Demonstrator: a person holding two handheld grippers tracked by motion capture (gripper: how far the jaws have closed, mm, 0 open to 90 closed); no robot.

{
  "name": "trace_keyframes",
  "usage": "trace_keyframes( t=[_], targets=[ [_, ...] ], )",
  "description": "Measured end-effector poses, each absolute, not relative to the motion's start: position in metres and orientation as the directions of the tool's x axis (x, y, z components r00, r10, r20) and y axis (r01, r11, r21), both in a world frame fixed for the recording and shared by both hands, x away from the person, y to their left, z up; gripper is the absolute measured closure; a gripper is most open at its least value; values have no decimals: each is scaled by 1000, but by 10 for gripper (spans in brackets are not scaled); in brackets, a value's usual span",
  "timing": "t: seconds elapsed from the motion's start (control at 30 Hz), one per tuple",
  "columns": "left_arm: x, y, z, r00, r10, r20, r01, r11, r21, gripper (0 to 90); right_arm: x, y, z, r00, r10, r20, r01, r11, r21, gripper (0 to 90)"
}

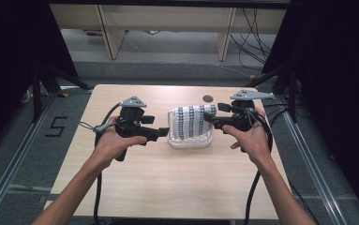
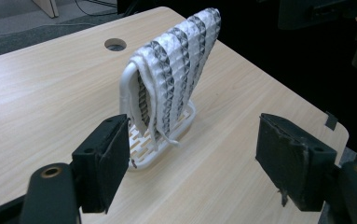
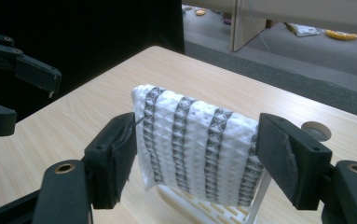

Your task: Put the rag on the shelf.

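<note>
From where I am standing, one sign is showing that can be read: a large black numeral "5" (image 1: 55, 126) is lying on the grey carpeted floor (image 1: 22, 154) to the left of the light wooden desk (image 1: 177, 178), between the desk's edge and the metal floor rail (image 1: 15, 154). It is looking like strips of black tape laid down in blocky strokes. Nothing else is carrying writing: the desk top, the white plastic rack (image 1: 190, 140) and the white cloth with grey patterned stripes (image 1: 191, 121) hanging over it are showing no label, brand or number, and the black grippers are bearing no legible marking either.
</note>
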State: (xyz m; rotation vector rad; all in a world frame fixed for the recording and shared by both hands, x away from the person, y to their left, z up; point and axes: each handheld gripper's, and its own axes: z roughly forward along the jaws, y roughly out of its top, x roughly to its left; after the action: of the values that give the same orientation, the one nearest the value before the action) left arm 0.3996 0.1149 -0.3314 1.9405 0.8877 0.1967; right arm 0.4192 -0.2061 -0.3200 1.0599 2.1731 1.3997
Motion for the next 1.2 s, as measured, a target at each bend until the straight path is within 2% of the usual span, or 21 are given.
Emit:
trace_keyframes(
  t=[0.03, 0.27, 0.8, 0.87, 1.0, 1.07, 1.1, 1.2],
  targets=[
    [399, 116, -332, 725, 653, -219, 499, -279, 820, 251, 417, -205, -320, -659, 741, 128, 423, 224, 878, 306],
    [391, 121, -339, 728, 656, -200, 487, -289, 824, 247, 414, -208, -325, -671, 731, 126, 412, 226, 883, 305],
    [375, 133, -363, 735, 643, -216, 491, -285, 823, 241, 398, -219, -345, -676, 723, 145, 428, 224, 876, 293],
    [374, 135, -365, 738, 638, -218, 491, -287, 822, 240, 395, -218, -347, -664, 728, 171, 446, 202, 872, 290],
    [369, 137, -370, 732, 649, -206, 487, -288, 825, 237, 391, -219, -352, -674, 726, 137, 426, 230, 875, 287],
    [368, 138, -371, 733, 650, -200, 484, -291, 825, 237, 389, -219, -352, -664, 731, 159, 450, 221, 865, 285],
    [367, 138, -373, 732, 651, -203, 485, -288, 826, 236, 390, -219, -354, -683, 717, 138, 424, 235, 875, 284],
    [365, 139, -378, 738, 644, -201, 480, -293, 827, 235, 388, -218, -358, -685, 714, 141, 425, 235, 874, 284]
  ],
)
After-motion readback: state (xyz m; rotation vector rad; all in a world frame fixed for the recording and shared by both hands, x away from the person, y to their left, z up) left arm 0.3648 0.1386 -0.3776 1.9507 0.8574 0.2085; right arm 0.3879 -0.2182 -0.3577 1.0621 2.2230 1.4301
